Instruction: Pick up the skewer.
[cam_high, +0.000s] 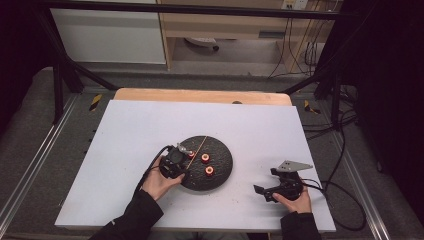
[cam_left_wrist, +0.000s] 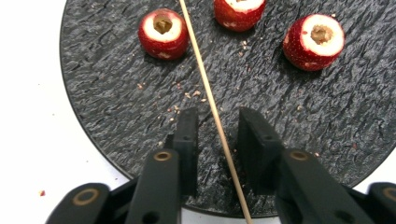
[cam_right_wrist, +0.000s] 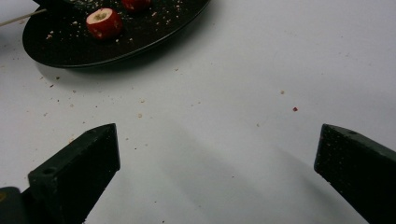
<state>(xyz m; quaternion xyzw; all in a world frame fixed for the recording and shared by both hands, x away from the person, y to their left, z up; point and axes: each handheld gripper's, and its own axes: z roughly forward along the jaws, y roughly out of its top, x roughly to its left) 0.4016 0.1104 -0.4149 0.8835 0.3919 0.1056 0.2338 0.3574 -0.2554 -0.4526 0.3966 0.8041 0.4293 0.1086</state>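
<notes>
Thin wooden skewer (cam_left_wrist: 212, 109) across rough round slate plate (cam_left_wrist: 102, 93), between left gripper's (cam_left_wrist: 218, 135) narrowly parted jaws.

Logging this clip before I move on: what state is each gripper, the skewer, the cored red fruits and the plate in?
left gripper: open, jaws either side of the skewer, not clamped
right gripper: wide open, holding nothing
skewer: lying across the plate, bare
three red fruits: cored, upright, loose
plate: flat, crumb-strewn
</notes>
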